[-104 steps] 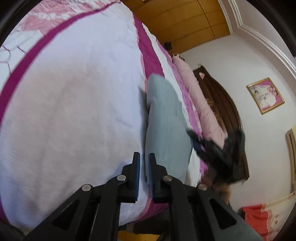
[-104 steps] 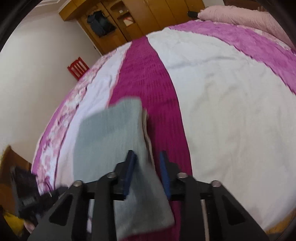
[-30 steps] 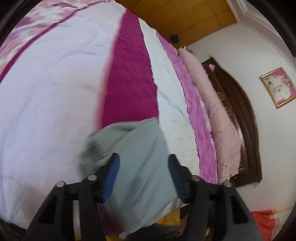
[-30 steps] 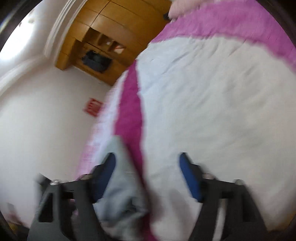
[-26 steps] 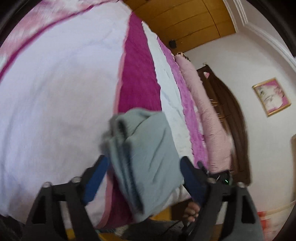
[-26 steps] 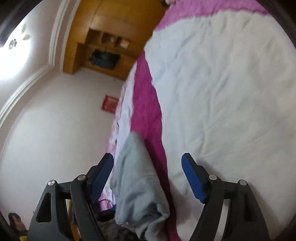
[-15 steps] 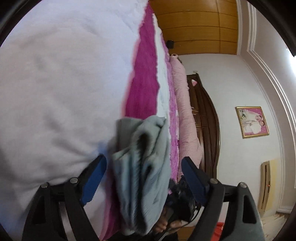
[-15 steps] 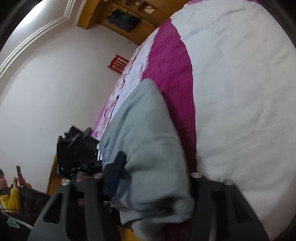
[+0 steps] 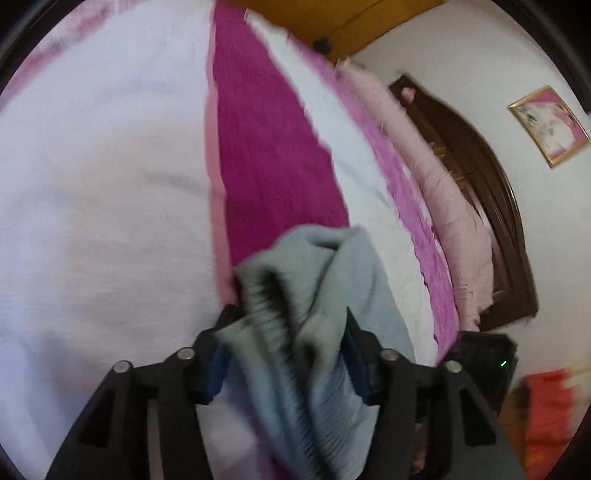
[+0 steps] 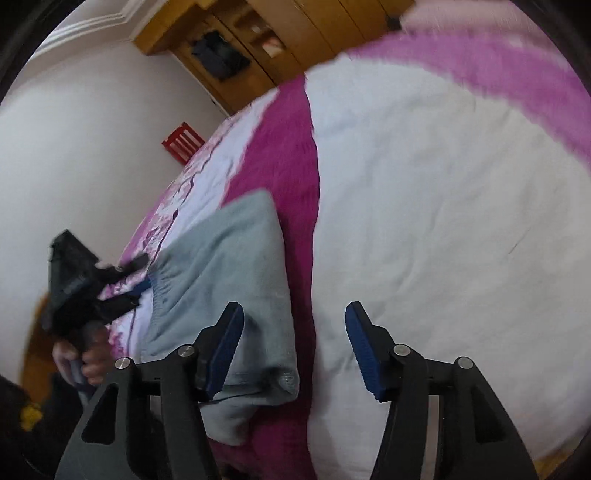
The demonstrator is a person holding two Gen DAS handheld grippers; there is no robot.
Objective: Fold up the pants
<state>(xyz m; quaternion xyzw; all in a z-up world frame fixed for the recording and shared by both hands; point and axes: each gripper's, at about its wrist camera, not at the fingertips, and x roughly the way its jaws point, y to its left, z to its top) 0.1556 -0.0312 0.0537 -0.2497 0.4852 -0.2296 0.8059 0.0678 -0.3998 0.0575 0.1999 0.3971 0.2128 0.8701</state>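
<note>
1. Pants (image 9: 332, 314), grey-blue and folded into a bundle, lie on the bed (image 9: 110, 166) near its close edge, across the magenta stripe (image 9: 266, 147) of the cover and the white beside it.
2. My left tool (image 9: 284, 343) has the bunched waistband end between its blue pads; its jaws have just been closing, and the cloth fills the gap and spills over both fingers, so I read it as gripping the pants.
3. My right tool (image 10: 293, 347) stands open, its jaws having just widened. The left pad hangs over the near right part of the pants, while the right pad is over bare white cover; nothing is pinched.
4. In the right wrist view the bundle's long axis runs from the near edge of the bed away towards the wardrobe (image 10: 280, 33), along the stripe.
5. The gathered waistband faces left in that view, towards the left tool.
</note>
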